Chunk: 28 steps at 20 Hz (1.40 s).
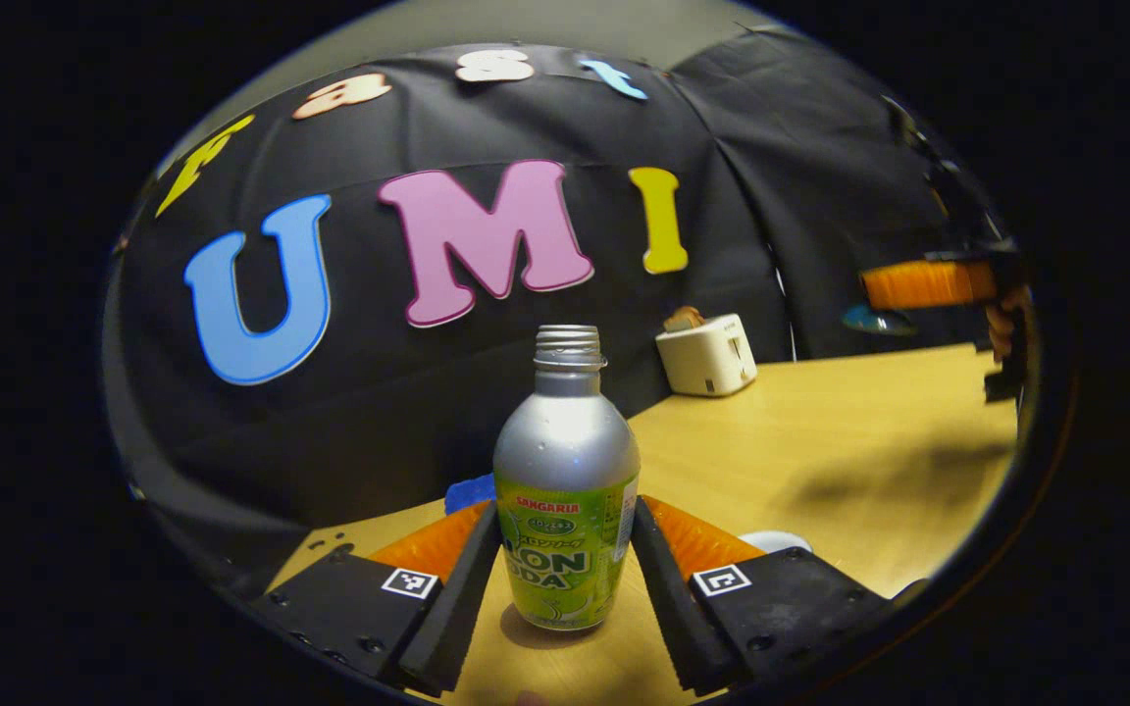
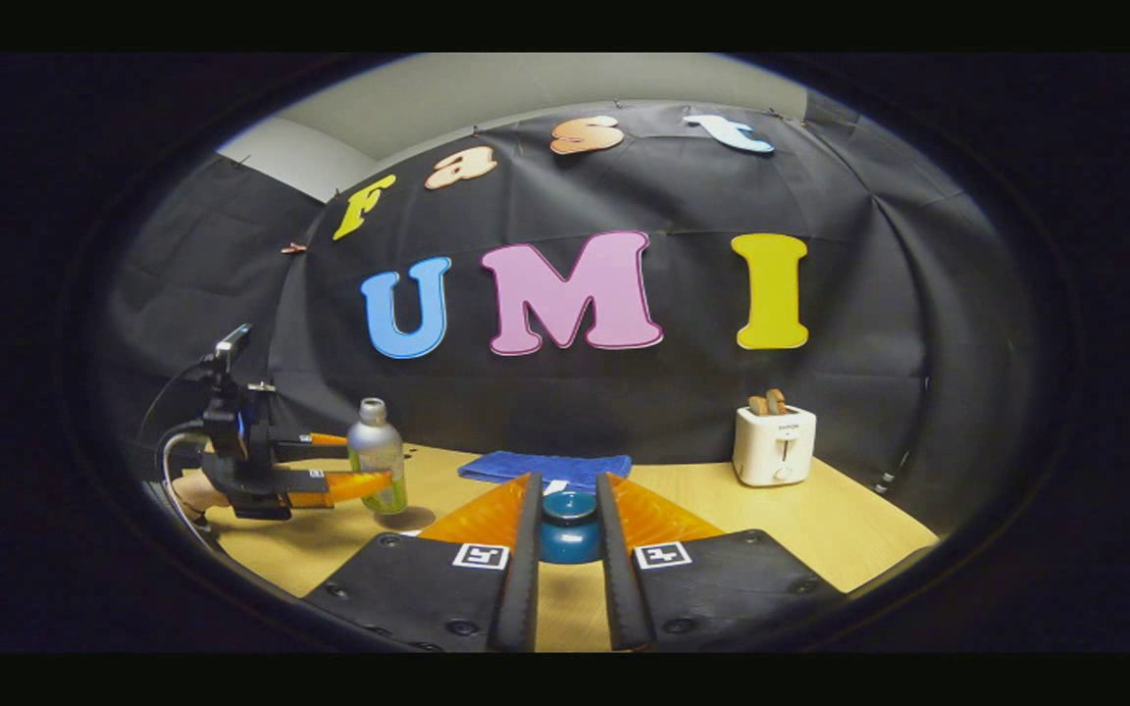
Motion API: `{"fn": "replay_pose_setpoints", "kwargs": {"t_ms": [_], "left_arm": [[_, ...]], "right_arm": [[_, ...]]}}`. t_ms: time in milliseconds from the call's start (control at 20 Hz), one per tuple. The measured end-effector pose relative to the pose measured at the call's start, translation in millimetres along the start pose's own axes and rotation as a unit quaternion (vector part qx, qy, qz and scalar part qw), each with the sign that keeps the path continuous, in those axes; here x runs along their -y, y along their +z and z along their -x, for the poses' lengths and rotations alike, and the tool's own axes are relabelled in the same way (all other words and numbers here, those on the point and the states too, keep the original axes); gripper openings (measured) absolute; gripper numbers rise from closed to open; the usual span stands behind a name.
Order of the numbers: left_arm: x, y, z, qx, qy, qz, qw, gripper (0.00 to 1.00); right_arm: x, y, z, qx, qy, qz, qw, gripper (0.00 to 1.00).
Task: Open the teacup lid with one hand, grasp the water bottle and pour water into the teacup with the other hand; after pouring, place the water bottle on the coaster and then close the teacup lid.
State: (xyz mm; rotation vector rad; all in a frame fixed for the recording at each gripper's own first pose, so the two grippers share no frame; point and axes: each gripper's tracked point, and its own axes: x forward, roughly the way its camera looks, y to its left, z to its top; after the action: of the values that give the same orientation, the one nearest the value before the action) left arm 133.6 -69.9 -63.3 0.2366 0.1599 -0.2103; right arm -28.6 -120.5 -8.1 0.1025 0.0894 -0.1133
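Straddling the bottle [image 1: 566, 490], the left gripper [image 1: 565, 564] has its fingers just beside the label on either side; whether both actually press on it I can't tell, so it's either closing or barely gripping. Bottle stands upright w/ its long axis vertical, cap off and threaded neck bare, base on the worktop [image 1: 820, 441], dead ahead between the fingers. The right gripper view confirms it from the side: left gripper [image 2: 354, 461] comes in level at mid-body of the bottle [image 2: 376, 456]. Right gripper [image 2: 568, 549] has its fingers narrowly apart w/ the blue teacup lid [image 2: 569, 508] sitting between the tips; contact not clear, and the cup body is mostly hidden behind the fingers. So the split looks like left arm for the bottle, right arm for the lid, cup lying well to the bottle's right. Judging by this, lid is still on, so lifting it comes first, then the bottle travels right and tips. Farther back: a blue cloth [image 2: 545, 469] flat on the worktop behind the cup, poss. the coaster, then a white toaster [image 2: 774, 444] near the right rear, then the black cloth wall. Worktop is plain light wood, smooth.
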Motion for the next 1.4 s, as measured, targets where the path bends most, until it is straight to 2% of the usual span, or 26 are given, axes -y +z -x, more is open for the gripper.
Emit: {"fn": "replay_pose_setpoints", "kwargs": {"t_ms": [50, 100, 150, 250, 300, 350, 400, 500, 550, 600, 650, 800, 900, 1000, 1050, 1100, 1150, 1300, 1400], "left_arm": [[-9.9, 2.6, -3.7, 0.007, 0.002, 0.034, 0.999, 0.80], [-17.7, 3.5, -10.7, 0.014, 0.000, 0.067, 0.998, 0.79], [-24.5, 1.4, -14.5, 0.017, -0.001, 0.093, 0.996, 0.80], [-36.8, -11.7, -21.6, 0.009, 0.009, 0.111, 0.994, 0.79], [-39.1, -23.1, -23.6, 0.003, 0.010, 0.118, 0.993, 0.80], [-39.2, -31.4, -26.0, 0.000, 0.010, 0.131, 0.991, 0.80], [-41.4, -40.1, -28.6, -0.005, 0.013, 0.139, 0.990, 0.80], [-46.7, -58.4, -31.1, -0.027, 0.024, 0.144, 0.989, 0.80], [-48.2, -65.0, -31.9, -0.035, 0.027, 0.144, 0.989, 0.80], [-48.2, -69.6, -34.3, -0.041, 0.028, 0.145, 0.988, 0.80], [-49.6, -70.9, -35.4, -0.041, 0.030, 0.147, 0.988, 0.80], [-47.6, -74.8, -36.3, -0.050, 0.030, 0.145, 0.988, 0.81], [-46.4, -72.8, -36.3, -0.050, 0.029, 0.144, 0.988, 0.83], [-46.2, -75.1, -35.6, -0.058, 0.034, 0.138, 0.988, 0.84], [-43.1, -76.5, -34.3, -0.064, 0.032, 0.136, 0.988, 0.86], [-38.9, -76.7, -25.1, -0.070, 0.029, 0.135, 0.988, 0.98], [-38.5, -77.8, -21.5, -0.073, 0.031, 0.135, 0.988, 0.98], [-49.4, -78.6, 7.9, -0.074, 0.057, 0.135, 0.986, 0.98], [-57.5, -67.4, 35.2, -0.054, 0.077, 0.141, 0.985, 0.98]], "right_arm": [[0.4, 0.1, -0.1, 0.000, 0.000, -0.001, 1.000, 0.27], [0.6, 0.8, 0.3, 0.000, 0.000, -0.002, 1.000, 0.32], [0.7, 0.9, 0.5, 0.000, 0.000, -0.003, 1.000, 0.32], [0.8, 2.8, 0.9, 0.002, 0.000, -0.002, 1.000, 0.32], [1.0, 3.4, 1.6, 0.004, 0.000, -0.003, 1.000, 0.27], [1.3, 3.6, 1.8, 0.004, 0.000, -0.004, 1.000, 0.32], [1.8, 2.7, 2.3, 0.004, -0.001, -0.004, 1.000, 0.32], [2.9, 2.9, 2.7, 0.004, -0.002, -0.004, 1.000, 0.32], [2.8, 3.2, 2.4, 0.004, -0.002, -0.005, 1.000, 0.27], [3.2, 2.7, 1.7, 0.004, -0.002, -0.006, 1.000, 0.32], [3.3, 1.6, 1.5, 0.003, -0.002, -0.006, 1.000, 0.27], [2.3, 0.9, 0.9, 0.001, -0.002, -0.008, 1.000, 0.36], [1.8, -0.2, 0.3, 0.000, 0.000, -0.007, 1.000, 0.36], [0.8, -1.6, -1.5, -0.003, 0.002, -0.007, 1.000, 0.27], [-0.4, -2.9, -2.5, -0.004, 0.003, -0.007, 1.000, 0.32], [-3.0, -5.5, -3.4, -0.006, 0.006, -0.008, 1.000, 0.32], [-7.6, -7.2, -4.2, -0.007, 0.012, -0.011, 1.000, 0.27], [-38.8, -14.7, -10.3, -0.016, 0.049, -0.026, 0.998, 0.27], [-79.2, -18.0, -11.8, -0.020, 0.099, -0.046, 0.994, 0.36]]}}
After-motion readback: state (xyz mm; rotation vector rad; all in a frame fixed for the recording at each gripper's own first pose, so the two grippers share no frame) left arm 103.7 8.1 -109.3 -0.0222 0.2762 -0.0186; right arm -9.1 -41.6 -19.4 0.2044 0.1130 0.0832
